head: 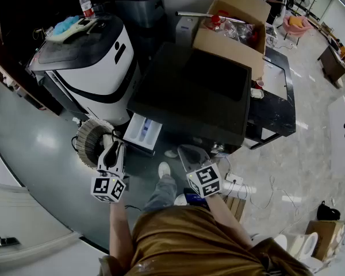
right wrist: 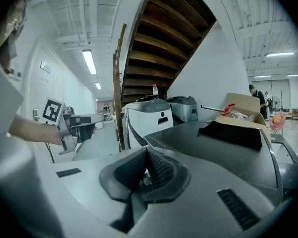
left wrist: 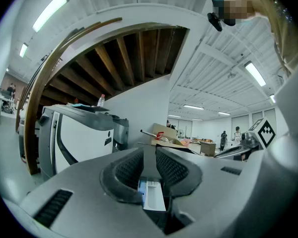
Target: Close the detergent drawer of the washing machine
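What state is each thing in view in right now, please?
detergent drawer: pulled out, open
left gripper: jaws slightly apart, empty, short of the drawer
right gripper: jaws together, empty
cardboard box: flaps open, things inside
bottle: upright, capped

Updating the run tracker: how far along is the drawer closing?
Done: nothing; the detergent drawer sticks out of the washing machine. In hand: the left hand-held gripper points at the drawer, jaws slightly apart, not touching it. Left: push it in flush.
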`<state>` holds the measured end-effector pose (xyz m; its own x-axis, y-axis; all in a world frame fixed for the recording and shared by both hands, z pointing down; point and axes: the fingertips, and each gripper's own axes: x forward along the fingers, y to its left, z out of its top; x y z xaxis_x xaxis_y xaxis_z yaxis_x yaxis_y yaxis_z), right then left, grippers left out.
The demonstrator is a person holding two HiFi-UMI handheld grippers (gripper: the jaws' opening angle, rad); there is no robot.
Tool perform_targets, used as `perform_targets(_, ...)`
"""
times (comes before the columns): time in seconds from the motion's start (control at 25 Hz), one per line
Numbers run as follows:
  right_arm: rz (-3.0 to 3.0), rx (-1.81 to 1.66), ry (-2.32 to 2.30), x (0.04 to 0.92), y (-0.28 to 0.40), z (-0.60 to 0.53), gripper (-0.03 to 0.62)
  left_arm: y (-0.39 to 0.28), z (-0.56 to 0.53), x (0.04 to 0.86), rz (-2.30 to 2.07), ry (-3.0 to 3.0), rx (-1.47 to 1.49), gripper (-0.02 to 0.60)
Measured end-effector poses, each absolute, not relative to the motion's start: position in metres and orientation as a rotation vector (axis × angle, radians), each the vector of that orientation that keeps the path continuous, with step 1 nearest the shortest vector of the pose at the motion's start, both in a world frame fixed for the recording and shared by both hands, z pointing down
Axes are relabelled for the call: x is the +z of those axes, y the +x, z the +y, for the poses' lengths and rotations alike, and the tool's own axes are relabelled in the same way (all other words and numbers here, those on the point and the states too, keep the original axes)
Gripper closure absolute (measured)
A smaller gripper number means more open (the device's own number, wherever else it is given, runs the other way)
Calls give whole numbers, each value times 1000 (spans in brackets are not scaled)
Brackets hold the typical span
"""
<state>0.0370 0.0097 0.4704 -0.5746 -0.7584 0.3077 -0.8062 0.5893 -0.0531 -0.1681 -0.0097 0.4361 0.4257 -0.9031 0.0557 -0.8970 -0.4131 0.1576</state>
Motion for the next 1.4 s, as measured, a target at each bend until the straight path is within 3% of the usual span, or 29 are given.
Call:
perform_targets(1.0,-2547,345,1241,495,35,-2,582,-176,-22,495,-1615,2404,164,503)
perform_targets(1.4,-2512,378,1190,511,31,-3,582,-176,-17,541,-1566,2357,293,478)
